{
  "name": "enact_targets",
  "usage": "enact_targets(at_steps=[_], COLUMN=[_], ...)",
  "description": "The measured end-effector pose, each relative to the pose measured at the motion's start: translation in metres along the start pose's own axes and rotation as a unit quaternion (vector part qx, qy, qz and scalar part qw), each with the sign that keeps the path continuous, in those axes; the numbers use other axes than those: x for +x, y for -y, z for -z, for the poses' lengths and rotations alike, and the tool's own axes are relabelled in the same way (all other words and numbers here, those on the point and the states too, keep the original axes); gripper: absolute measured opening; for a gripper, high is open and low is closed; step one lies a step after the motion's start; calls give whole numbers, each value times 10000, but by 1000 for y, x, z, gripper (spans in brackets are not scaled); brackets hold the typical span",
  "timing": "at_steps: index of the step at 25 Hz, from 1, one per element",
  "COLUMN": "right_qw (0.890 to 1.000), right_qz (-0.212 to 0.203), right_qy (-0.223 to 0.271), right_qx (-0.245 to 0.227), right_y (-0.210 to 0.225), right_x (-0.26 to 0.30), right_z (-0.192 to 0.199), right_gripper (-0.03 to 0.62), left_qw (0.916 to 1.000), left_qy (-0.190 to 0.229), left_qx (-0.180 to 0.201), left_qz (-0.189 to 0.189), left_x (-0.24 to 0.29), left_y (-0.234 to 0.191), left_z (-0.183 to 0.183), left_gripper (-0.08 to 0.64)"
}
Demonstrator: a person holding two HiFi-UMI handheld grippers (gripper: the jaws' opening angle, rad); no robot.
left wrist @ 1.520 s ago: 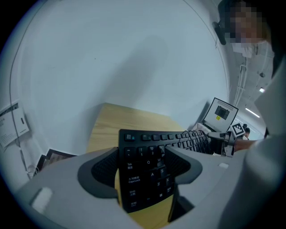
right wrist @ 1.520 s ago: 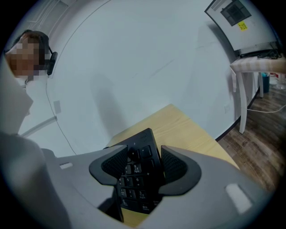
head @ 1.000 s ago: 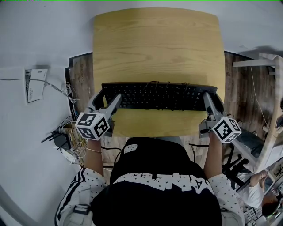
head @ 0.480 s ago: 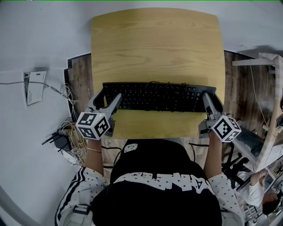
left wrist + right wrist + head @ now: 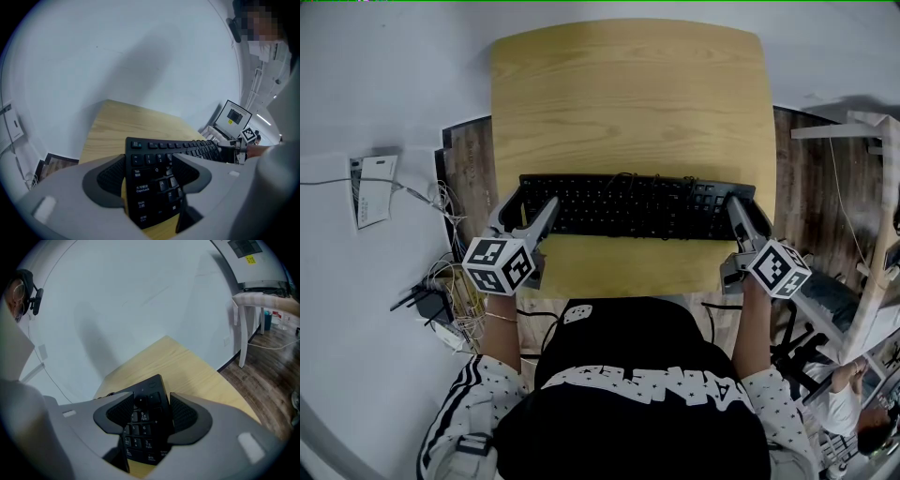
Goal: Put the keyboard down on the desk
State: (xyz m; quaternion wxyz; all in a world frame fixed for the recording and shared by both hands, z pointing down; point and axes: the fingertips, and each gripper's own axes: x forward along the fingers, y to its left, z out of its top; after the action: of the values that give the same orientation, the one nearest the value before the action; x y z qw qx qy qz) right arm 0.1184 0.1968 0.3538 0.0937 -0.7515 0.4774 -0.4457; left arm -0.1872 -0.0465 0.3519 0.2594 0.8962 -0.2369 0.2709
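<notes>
A long black keyboard (image 5: 637, 206) lies crosswise over the near half of the light wooden desk (image 5: 633, 94). My left gripper (image 5: 525, 208) is shut on its left end; in the left gripper view one pad lies on the keys (image 5: 145, 187) and the other sits under the edge. My right gripper (image 5: 748, 214) holds the number-pad end (image 5: 143, 427), with its jaws standing wide on either side of it. Whether the keyboard touches the desktop I cannot tell.
A tangle of cables and a power strip (image 5: 441, 300) lie on the floor left of the desk. A white card (image 5: 370, 178) hangs on the wall. A white frame (image 5: 872, 234) stands at the right, its leg (image 5: 243, 329) beside the desk.
The keyboard looks slightly smaller and has shifted a little, sinking toward the desktop with both grippers still on its ends. The grippers have barely moved.
</notes>
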Motion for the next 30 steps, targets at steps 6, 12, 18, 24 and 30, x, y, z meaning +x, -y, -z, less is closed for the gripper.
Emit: enact_targets(at_steps=[6,12,18,24,30], right_qw=[9998,9995,9988,9980,9971], right_qz=[91,210,314,385,438], right_qy=[-148,-205,-300,-405,-504], right_qx=[27,103,225,310,356], right_y=[2,7,12,14,16], right_x=[3,5,7,10,11], right_z=[2,4,7,11,13], right_gripper=[247,249,252,253,255], left_qw=[10000,10000,10000,10000,9999], left_qy=[-58,-71,-35,-22,-50], left_qx=[-33,-3,-6,37,86], left_qz=[-6,-2,16,-4,-58], left_x=[2,5,9,12,12], left_y=[-1,-1,0,-1,-1], left_z=[2,1,-3,-5,-4], left_gripper=[296,296,296,296,299])
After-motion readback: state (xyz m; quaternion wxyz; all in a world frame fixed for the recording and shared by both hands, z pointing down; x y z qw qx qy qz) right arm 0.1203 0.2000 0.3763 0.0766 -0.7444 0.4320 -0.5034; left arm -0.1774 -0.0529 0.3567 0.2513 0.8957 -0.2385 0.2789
